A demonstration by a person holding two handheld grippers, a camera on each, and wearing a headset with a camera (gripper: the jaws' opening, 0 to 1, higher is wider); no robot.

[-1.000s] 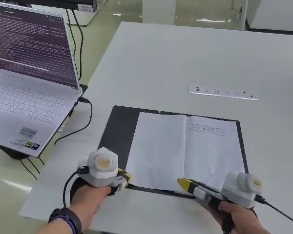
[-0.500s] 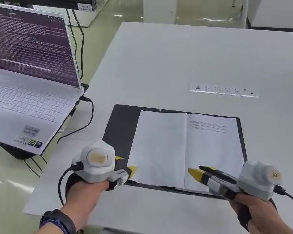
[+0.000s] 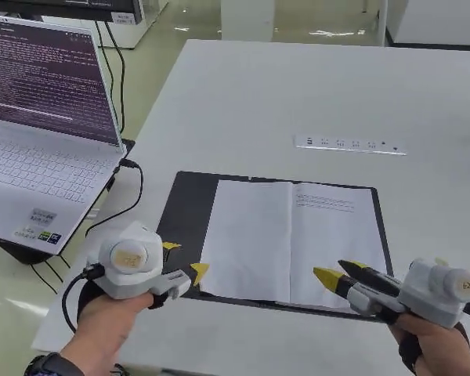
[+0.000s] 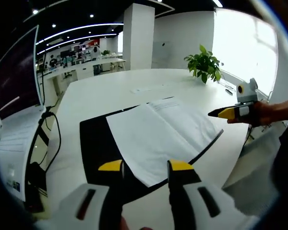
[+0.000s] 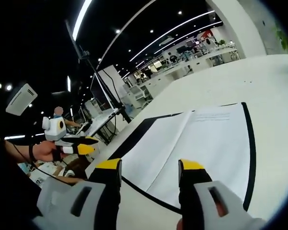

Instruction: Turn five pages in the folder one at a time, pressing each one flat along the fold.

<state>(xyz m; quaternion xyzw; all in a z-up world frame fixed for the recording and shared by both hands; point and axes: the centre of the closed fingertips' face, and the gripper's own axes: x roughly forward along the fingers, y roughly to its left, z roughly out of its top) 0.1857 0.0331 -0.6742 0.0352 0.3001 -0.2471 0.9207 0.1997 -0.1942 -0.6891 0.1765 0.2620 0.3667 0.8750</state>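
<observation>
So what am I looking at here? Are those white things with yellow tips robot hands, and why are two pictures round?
There is no robot here. A person holds two hand tools, each with two yellow-tipped jaws. The left gripper and the right gripper are both open and hold nothing. The big picture comes from a camera on the person's head, looking down. The two round ones come from cameras riding on each gripper, looking out along its jaws. On the white table lies an open black folder with white pages, and both grippers are near its front edge. Beyond it sits a power strip. An open laptop stands to the left.
</observation>
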